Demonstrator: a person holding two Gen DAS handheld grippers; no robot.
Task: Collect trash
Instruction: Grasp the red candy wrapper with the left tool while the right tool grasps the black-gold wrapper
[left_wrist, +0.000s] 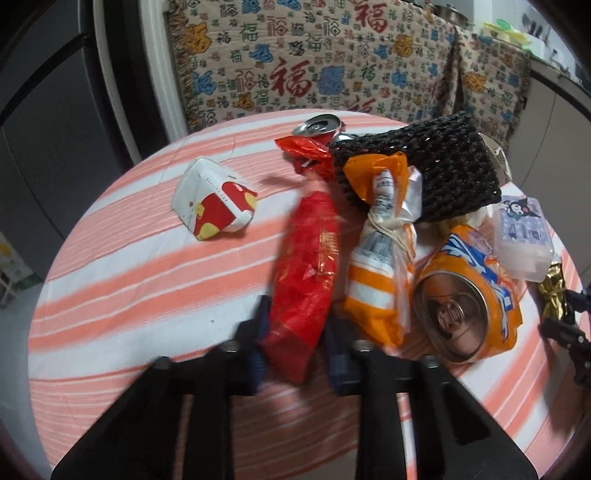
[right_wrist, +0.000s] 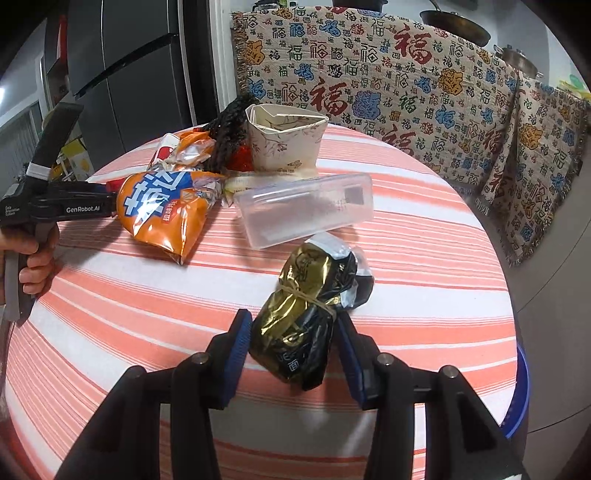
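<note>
We hold both grippers tilted down over the striped table (right_wrist: 424, 236): the left gripper (left_wrist: 295, 354) is clamped on a red wrapper (left_wrist: 304, 280), the right gripper (right_wrist: 291, 354) pinches a gold-and-black packet (right_wrist: 303, 325) near the table's near edge. Crowding the red wrapper are an orange bag (left_wrist: 380, 266), a crushed orange can (left_wrist: 469, 295) and a black mesh sleeve (left_wrist: 436, 166), with a white carton (left_wrist: 214, 203) apart toward the left edge.

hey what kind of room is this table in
Likely a home kitchen or dining corner: a dark fridge behind the striped round table, and pots on a counter draped with patterned cloth.

L gripper (left_wrist: 295, 350) clamped, R gripper (right_wrist: 291, 354) gripping – both angled down
</note>
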